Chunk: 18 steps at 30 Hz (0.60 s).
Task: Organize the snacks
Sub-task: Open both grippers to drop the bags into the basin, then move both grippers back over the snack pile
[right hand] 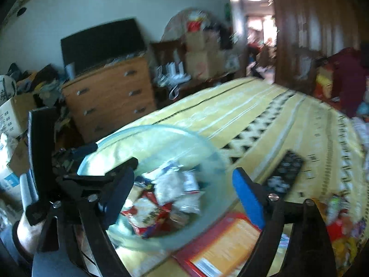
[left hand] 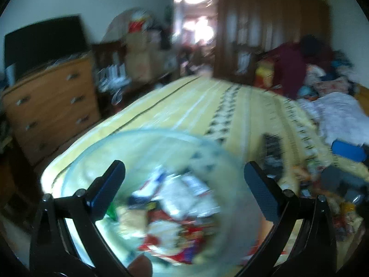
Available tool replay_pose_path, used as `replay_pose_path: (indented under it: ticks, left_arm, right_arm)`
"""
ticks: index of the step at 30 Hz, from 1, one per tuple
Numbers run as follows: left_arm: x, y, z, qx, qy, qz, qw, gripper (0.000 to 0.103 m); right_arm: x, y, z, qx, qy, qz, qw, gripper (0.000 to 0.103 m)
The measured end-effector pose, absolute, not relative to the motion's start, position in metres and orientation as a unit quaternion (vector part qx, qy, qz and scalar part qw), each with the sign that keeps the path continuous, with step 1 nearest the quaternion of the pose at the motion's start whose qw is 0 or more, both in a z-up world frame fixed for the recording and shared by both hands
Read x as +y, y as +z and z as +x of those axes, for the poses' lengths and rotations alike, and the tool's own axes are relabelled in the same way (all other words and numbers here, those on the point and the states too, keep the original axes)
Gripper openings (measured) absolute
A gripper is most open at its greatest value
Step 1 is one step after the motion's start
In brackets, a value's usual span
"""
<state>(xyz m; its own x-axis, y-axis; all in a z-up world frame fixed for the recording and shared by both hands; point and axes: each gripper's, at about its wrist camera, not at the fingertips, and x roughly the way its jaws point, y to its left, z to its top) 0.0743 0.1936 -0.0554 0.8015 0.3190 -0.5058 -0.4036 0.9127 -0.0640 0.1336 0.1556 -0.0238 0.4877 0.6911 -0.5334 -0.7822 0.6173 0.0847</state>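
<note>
A clear round bowl (left hand: 147, 138) (right hand: 207, 152) sits near the corner of a bed with a yellow patterned cover (left hand: 191, 110) (right hand: 242, 106). Inside it lie several snack packets (left hand: 175, 207) (right hand: 166, 196), white ones and red ones. My left gripper (left hand: 182, 175) hangs open above the bowl, nothing between its fingers. My right gripper (right hand: 184, 173) is open too, over the bowl's right half, and holds nothing. A red-orange box (right hand: 221, 249) lies flat just right of the bowl. Further right is a black patterned packet (right hand: 286, 173) (left hand: 273, 147). Both views are blurred.
Loose snacks (right hand: 341, 226) (left hand: 304, 177) lie in a heap on the cover at the right. A wooden dresser (left hand: 53, 106) (right hand: 110, 94) with a black screen on top stands left of the bed. Cardboard boxes (right hand: 200, 55) and a brown wardrobe (left hand: 265, 34) are behind. Clothes (left hand: 322, 76) pile up at the far right.
</note>
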Motion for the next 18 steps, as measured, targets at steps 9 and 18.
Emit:
replay_pose_path:
  ticks: [9, 18]
  left_arm:
    - [0.040, -0.058, 0.092, 0.251, 0.045, -0.047, 0.966, 0.103]
    - [-0.076, -0.168, 0.109, 0.379, -0.054, -0.011, 0.924, 0.103]
  right_arm:
    - [-0.025, -0.057, 0.101, 0.282, 0.294, -0.044, 0.912, 0.101]
    - [-0.190, -0.193, 0.081, 0.418, 0.143, -0.050, 0.896, 0.101]
